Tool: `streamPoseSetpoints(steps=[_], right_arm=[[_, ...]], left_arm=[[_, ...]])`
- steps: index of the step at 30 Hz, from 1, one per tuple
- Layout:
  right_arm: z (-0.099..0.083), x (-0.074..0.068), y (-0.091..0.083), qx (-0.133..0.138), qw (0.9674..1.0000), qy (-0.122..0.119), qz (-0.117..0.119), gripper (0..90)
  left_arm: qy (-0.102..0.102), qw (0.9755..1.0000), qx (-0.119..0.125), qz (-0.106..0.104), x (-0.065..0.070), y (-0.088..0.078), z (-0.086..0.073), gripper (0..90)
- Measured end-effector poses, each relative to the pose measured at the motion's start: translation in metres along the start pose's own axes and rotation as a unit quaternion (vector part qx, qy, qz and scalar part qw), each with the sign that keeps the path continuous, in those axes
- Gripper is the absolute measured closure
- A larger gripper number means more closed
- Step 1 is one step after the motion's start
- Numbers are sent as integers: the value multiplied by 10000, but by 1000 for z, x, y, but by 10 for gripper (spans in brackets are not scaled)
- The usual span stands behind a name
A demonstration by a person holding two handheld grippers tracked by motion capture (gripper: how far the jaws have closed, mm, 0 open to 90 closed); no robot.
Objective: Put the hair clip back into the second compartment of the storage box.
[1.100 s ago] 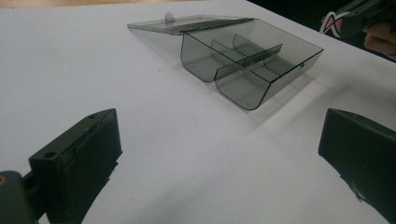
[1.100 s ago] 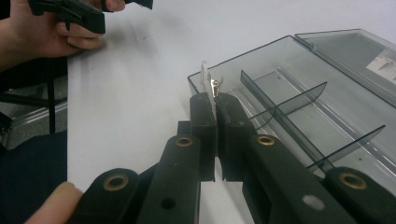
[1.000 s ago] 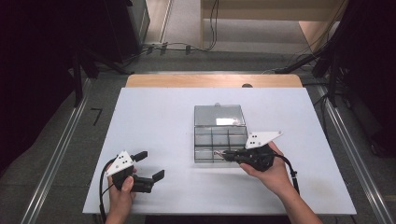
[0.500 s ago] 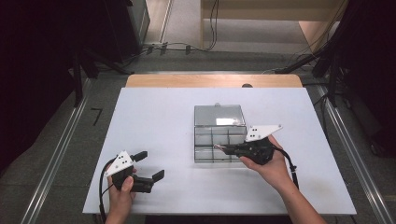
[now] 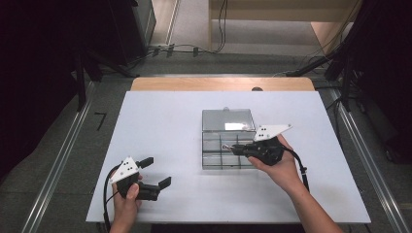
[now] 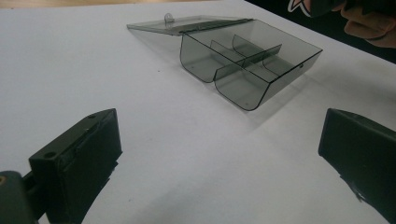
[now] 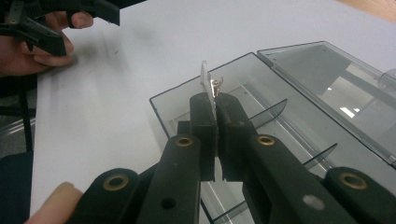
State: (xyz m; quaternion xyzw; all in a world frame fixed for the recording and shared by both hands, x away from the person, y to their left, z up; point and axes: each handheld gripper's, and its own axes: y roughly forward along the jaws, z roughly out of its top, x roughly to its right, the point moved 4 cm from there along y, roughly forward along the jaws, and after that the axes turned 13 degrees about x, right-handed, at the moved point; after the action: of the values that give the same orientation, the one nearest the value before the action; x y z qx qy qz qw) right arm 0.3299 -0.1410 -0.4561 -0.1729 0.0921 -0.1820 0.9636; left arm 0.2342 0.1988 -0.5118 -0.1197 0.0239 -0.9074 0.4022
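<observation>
The right tool (image 7: 214, 105) is clamped tight on a small, thin clear piece (image 7: 205, 77) with a tiny metal bit beside it. It holds the piece up above the clear box (image 5: 228, 145), which sits in the middle of the white desk (image 5: 160, 121). The box's lid (image 5: 228, 119) lies open on the far side. The box's little rooms look empty, so the piece is probably not put in yet. The left tool (image 5: 156, 172) rests near the left corner, its jaws wide apart, holding nothing.
</observation>
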Motion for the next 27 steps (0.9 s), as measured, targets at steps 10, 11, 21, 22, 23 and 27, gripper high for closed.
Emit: streamPoseSetpoints(steps=[10, 11, 21, 22, 23, 27], right_arm=[[5, 9, 5, -8, 10000, 58, -44, 844], [5, 10, 6, 2, 10000, 43, -47, 844], [6, 16, 15, -17, 9999, 122, -54, 844], [6, 17, 16, -11, 9999, 133, -61, 844], [6, 18, 16, -6, 9999, 125, -56, 844], [5, 21, 19, -15, 9998, 161, -113, 844]], left_arm=[[-8, 10000, 9, 10, 0, 0, 0, 0], [-9, 10000, 7, 11, 0, -1, 0, 0], [-8, 10000, 11, 19, -1, -2, 0, 0], [-6, 10000, 10, 15, -1, -2, 0, 0], [-4, 10000, 13, 16, -1, -2, 0, 0], [-12, 10000, 9, 21, -1, -1, 0, 0]])
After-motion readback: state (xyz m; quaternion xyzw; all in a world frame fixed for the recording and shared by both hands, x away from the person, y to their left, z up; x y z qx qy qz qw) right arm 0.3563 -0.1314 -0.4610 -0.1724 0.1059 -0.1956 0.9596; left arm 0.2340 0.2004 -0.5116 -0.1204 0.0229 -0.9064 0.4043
